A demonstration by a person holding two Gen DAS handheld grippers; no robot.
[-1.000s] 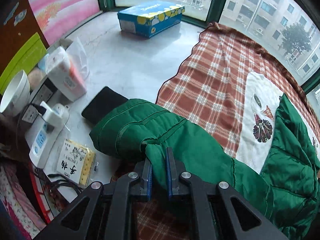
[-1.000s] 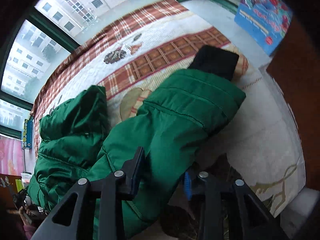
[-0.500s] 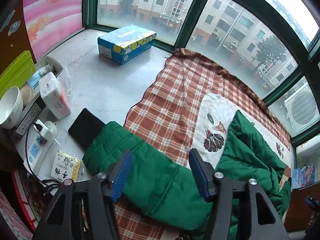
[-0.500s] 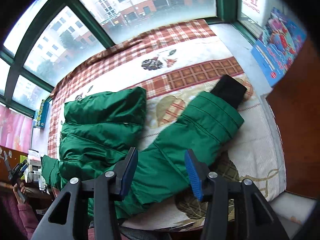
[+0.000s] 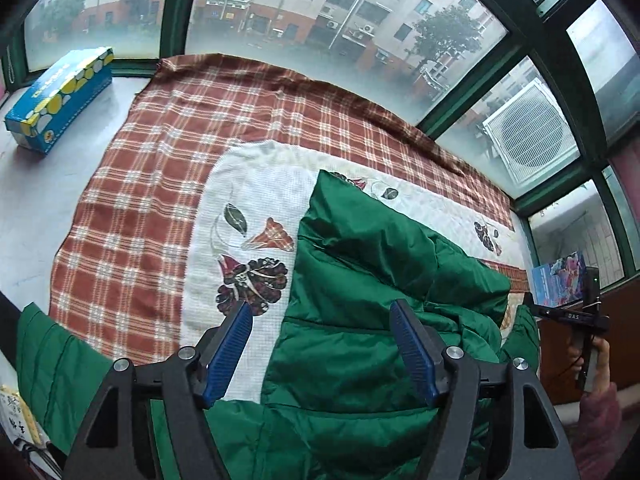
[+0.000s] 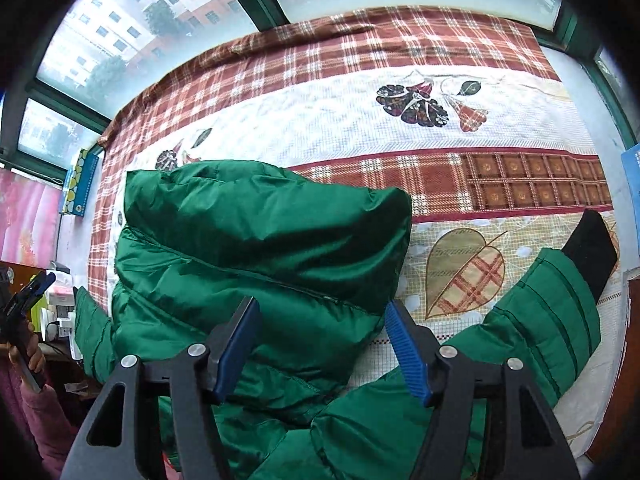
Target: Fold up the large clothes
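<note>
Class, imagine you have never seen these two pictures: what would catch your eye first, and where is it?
The bright green padded jacket lies spread over the plaid and leaf-print blanket, one sleeve ending in a black cuff at right. Both the right gripper and left gripper hang open above it.

Jacket point(image 6: 256, 248) lies on blanket point(image 6: 360, 92), box point(image 5: 56, 96) far left.

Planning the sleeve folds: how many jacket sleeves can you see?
2. One sleeve with a black cuff lies out to the right on the blanket; the other sleeve lies at the left edge.
</note>
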